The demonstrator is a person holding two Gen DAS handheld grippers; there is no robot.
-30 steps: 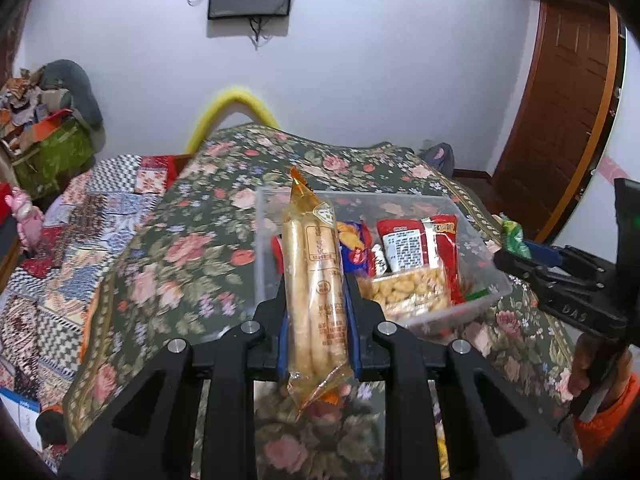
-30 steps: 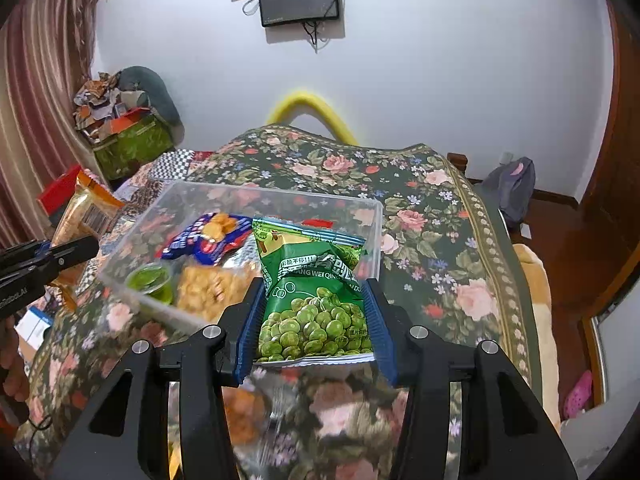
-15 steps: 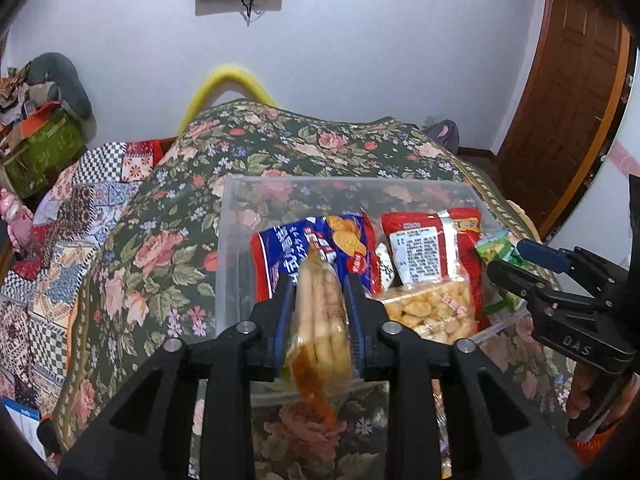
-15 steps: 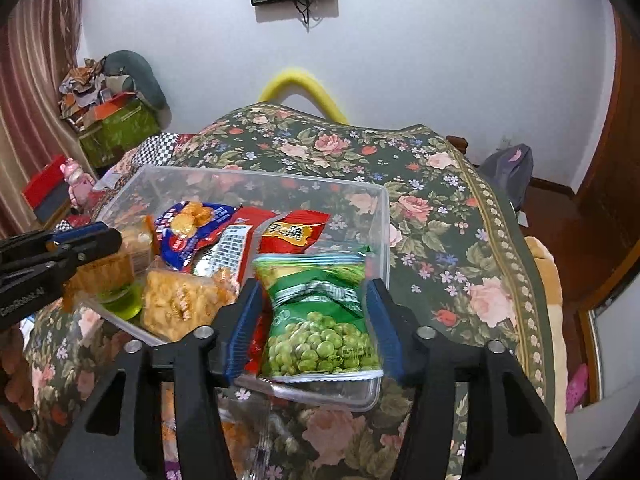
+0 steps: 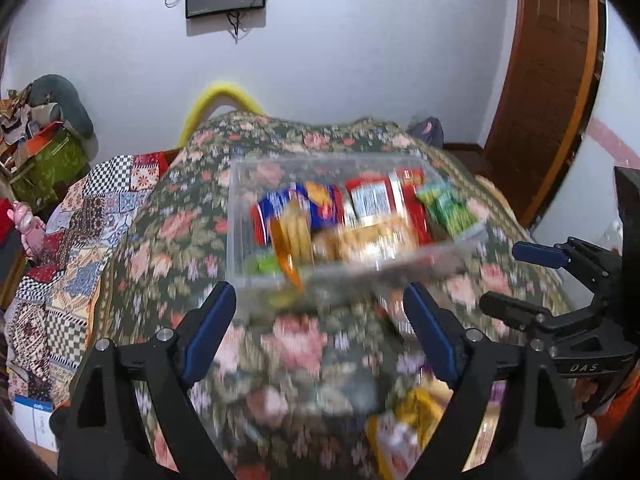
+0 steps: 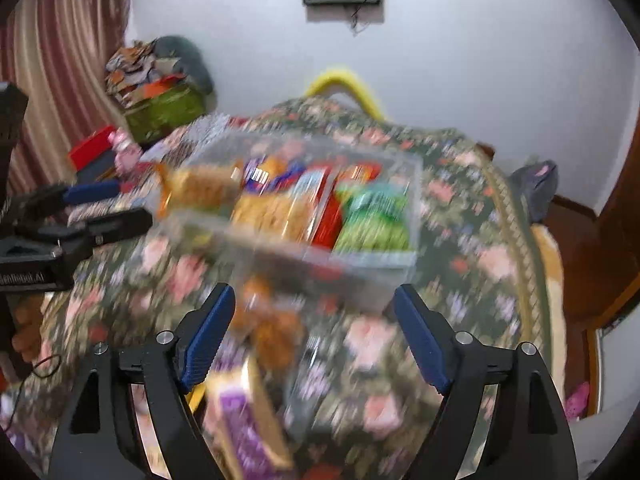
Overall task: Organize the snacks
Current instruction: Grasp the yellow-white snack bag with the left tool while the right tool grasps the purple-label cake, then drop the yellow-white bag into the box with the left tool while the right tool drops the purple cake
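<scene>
On the flowered bedspread the clear box held the snacks; both the left gripper and right gripper gaped wide, empty. Loose packets nearby could get knocked aside in a hasty grab.

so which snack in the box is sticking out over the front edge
The orange-wrapped biscuit stick pack, at the clear box's left front corner. Its orange tail hangs over the near wall, while the green pea bag and the other packets lie inside.

Both my grippers, jaws spread and empty.
My left gripper fills its frame's bottom; my right gripper likewise.
</scene>
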